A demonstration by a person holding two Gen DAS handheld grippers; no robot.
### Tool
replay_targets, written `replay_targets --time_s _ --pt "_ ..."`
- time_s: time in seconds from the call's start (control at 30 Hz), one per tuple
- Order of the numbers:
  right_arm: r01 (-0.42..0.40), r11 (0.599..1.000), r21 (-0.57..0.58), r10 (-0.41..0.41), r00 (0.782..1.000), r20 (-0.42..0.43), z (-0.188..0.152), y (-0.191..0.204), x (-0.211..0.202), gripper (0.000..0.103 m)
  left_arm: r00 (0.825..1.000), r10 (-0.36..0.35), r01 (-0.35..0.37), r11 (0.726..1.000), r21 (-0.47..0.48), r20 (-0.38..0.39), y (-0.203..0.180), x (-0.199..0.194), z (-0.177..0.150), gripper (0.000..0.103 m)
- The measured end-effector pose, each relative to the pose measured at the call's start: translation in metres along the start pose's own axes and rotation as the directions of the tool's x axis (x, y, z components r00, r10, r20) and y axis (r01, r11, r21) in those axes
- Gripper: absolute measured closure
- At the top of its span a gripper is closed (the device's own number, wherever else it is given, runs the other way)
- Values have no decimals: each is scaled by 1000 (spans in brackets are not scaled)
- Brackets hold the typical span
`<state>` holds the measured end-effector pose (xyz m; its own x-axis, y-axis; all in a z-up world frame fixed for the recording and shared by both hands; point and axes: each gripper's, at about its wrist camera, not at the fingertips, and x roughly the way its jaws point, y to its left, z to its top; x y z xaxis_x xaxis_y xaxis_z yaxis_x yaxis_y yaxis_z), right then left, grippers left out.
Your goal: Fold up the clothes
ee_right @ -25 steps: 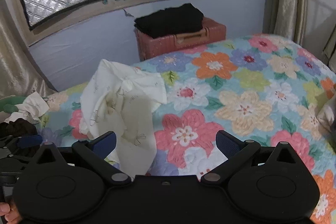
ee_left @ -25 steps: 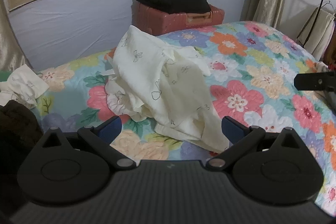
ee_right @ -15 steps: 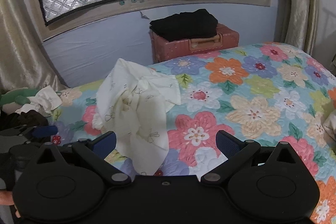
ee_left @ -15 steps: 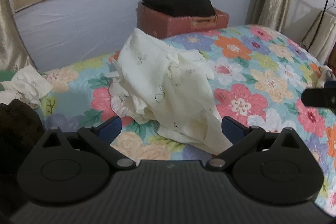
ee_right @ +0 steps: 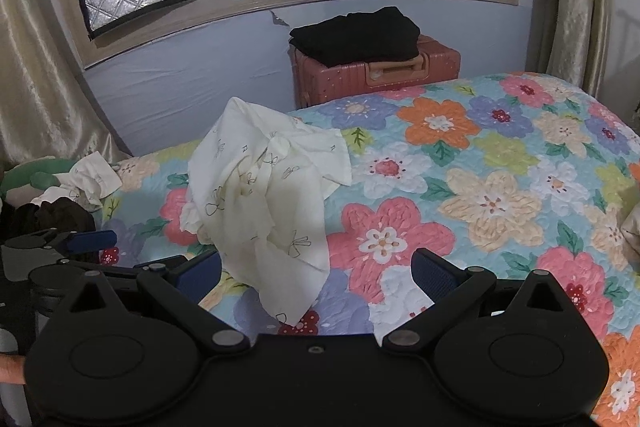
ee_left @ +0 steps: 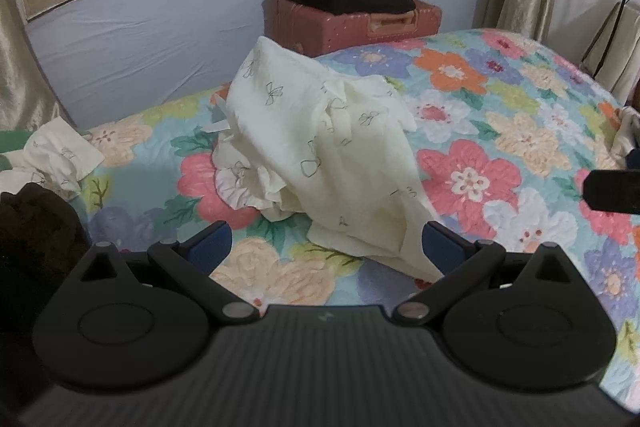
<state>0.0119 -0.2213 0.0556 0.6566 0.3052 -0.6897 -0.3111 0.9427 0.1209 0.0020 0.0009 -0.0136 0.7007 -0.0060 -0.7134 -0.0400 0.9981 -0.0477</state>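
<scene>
While the crumpled cream bow-print garment (ee_left: pixel 320 163) sits heaped on the floral quilted bed (ee_left: pixel 500 131), both tools, left tool (ee_left: pixel 326 243) & right tool (ee_right: pixel 316 269), gape empty; folding not yet begun. Next: find an edge, spread flat.

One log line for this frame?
phase: approach | left gripper: open | right gripper: open | cream garment: crumpled on bed, ungrasped

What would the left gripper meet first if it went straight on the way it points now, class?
Most likely the crumpled cream garment, heaped on the floral bedspread ahead of the open left gripper. Its near hem lies between the fingers' line. Depth is unclear, so the bedspread might touch first.
</scene>
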Motion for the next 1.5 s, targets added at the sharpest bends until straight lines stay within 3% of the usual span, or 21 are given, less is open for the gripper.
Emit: replay_targets --time_s 0.57,0.8,0.9,1.0,1.07,1.13,1.2,1.27,1.33,1.4,1.43,1.5 --pt "-10 996 89 9 1000 6 -13 -10 1 0 999 -36 36 999 -15 -26 2 6 -1 0" --pt "-27 988 151 25 1000 13 -24 -20 14 0 991 -119 125 988 -92 65 13 4 -2 0" --pt "-43 982 185 42 999 8 -29 -27 25 0 981 -166 181 972 -151 104 24 9 -3 0" --pt "-90 961 260 83 996 39 -36 -35 32 0 954 -235 278 926 -257 187 45 19 -8 0" --pt "-139 938 317 122 990 74 -42 -42 36 0 945 -267 315 898 -308 188 56 34 -7 2" --pt "-192 914 357 167 981 100 -47 -48 46 0 950 -253 299 904 -304 183 59 48 -2 3" --pt "-202 904 377 180 979 94 -50 -52 62 0 962 -196 243 933 -265 190 57 64 4 3" --pt "-215 889 404 207 976 63 -52 -58 82 0 974 -135 175 957 -230 183 55 83 9 7" --pt "-294 853 432 314 949 26 -52 -66 104 1 987 -60 92 971 -222 148 54 102 12 39" --pt "-325 837 440 364 931 -6 -52 -72 122 7 991 -53 81 967 -243 120 54 120 9 40" --pt "-314 841 440 355 935 -12 -51 -73 129 7 991 -74 102 957 -270 112 56 127 7 40" --pt "-289 852 437 330 944 -17 -46 -75 142 7 975 -189 221 901 -373 121 66 139 3 40"
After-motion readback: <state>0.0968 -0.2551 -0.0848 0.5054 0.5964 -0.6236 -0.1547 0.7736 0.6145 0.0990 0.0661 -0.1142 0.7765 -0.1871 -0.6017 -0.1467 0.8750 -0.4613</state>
